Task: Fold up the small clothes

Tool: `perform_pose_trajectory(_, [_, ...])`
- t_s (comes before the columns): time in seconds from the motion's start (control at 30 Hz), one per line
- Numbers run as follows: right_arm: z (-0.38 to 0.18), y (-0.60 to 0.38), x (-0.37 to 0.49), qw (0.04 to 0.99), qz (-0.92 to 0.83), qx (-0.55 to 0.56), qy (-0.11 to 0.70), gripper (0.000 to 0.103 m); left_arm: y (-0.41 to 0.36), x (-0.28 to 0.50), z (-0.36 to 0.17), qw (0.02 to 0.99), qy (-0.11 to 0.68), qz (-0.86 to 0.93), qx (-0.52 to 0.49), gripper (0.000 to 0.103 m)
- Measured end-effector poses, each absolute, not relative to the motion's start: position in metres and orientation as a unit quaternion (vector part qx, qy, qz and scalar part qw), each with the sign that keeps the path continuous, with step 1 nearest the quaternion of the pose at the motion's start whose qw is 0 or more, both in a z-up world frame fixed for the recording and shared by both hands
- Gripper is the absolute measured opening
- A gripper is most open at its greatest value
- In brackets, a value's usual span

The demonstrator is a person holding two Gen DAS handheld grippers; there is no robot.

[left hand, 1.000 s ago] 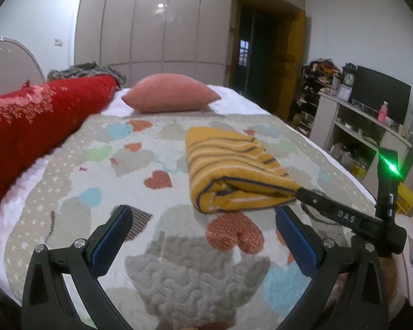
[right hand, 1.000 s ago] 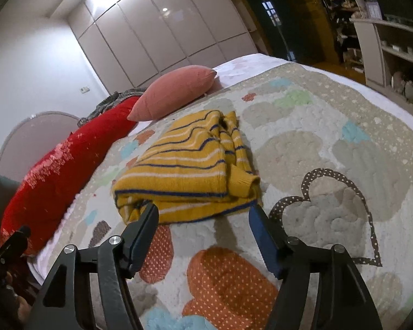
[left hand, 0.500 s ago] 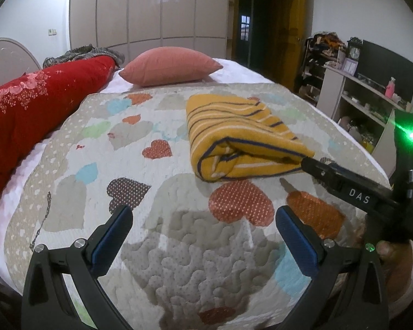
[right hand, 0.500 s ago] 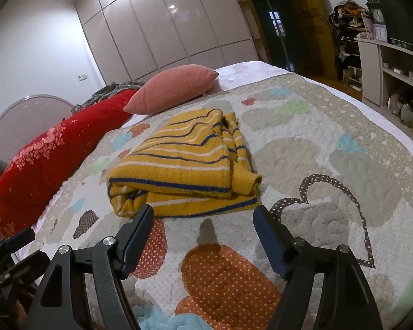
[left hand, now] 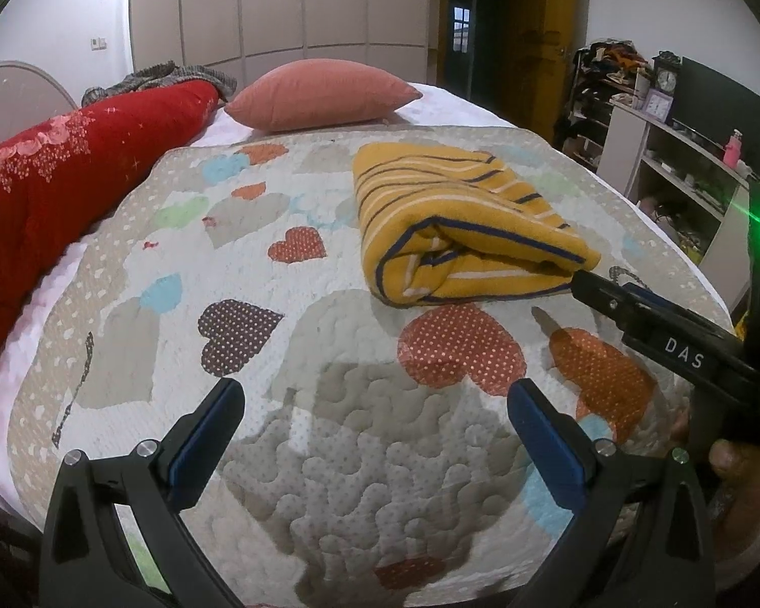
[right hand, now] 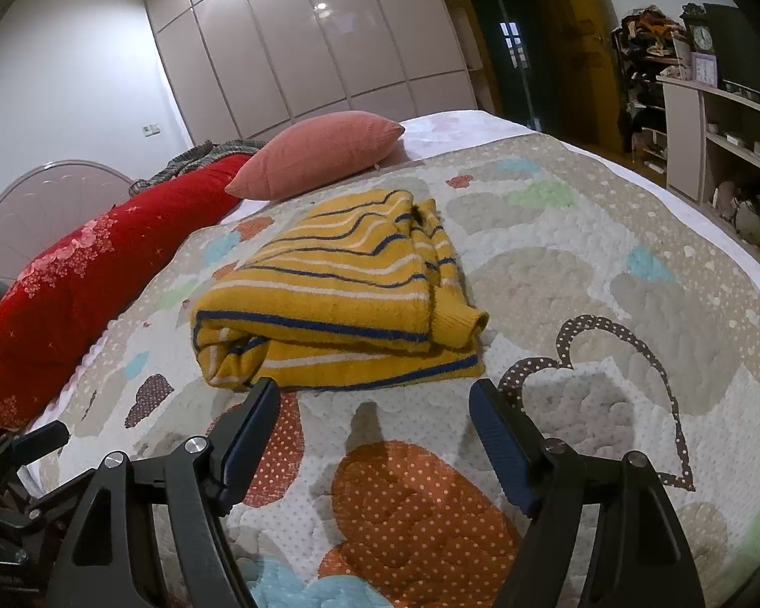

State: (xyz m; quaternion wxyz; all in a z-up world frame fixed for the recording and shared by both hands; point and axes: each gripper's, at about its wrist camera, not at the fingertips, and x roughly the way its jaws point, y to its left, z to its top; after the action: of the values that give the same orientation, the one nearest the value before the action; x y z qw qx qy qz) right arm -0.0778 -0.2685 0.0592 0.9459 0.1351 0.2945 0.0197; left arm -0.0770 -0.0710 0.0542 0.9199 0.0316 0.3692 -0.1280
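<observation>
Both hand-held grippers, right (right hand: 375,413) having just been opening and left (left hand: 375,415), are hovering spread and empty before the folded striped sweater (right hand: 339,299), likely needing only tidying.

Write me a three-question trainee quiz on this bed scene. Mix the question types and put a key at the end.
1. True or false: the yellow striped sweater lies folded on the quilt.
2. The right gripper is: A) clamped on the sweater, B) open with nothing between its fingers, C) holding the pink pillow.
3. Fill in: along the bed's edge, beside the quilt, lies a rolled ____ blanket.

Key:
1. True.
2. B. It stands just short of the sweater's near edge; the left gripper is open too.
3. Red.
</observation>
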Motion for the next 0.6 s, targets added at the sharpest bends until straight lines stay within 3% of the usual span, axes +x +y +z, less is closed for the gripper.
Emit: perform_pose_trajectory(0.6, [0.052,-0.26,-0.078,0.951,-0.007,0.098,0.294,0.083,-0.07,-0.073,0.033,0.912,0.399,-0.085,0.05,0.103])
